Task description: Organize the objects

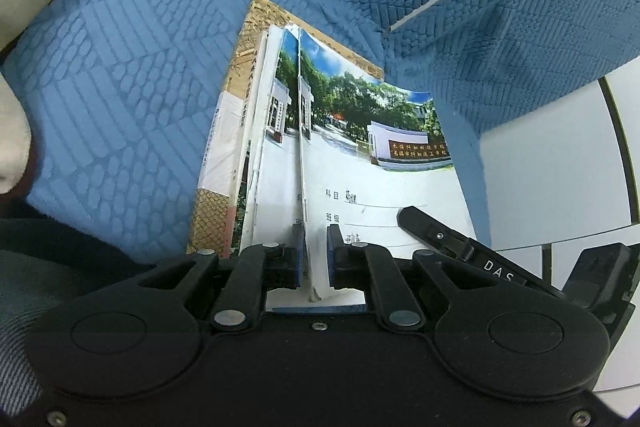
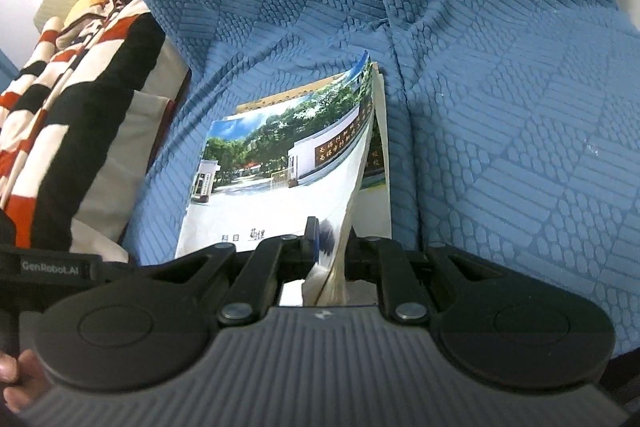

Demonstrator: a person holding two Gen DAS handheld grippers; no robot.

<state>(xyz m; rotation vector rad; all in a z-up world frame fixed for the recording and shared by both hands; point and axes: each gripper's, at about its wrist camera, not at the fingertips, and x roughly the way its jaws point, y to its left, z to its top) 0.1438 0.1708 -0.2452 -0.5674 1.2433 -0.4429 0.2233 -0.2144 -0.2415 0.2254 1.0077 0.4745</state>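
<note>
Pinching one thin photo-cover notebook (image 1: 360,147) between us, our left gripper (image 1: 316,259) and right gripper (image 2: 332,251) each clamp its near edge above a blue sofa (image 1: 140,67). More books (image 1: 224,147) lie beneath it. We judge the limp cover may buckle or tear if our hands pull apart unevenly.

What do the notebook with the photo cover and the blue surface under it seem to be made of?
Photo-cover notebook: apparently thin paper with a slightly glossy printed cover; it curls where the left gripper holds it. Blue cover: looks like matte woven or knit fabric, with an embossed scale-and-stripe pattern and soft folds.
</note>
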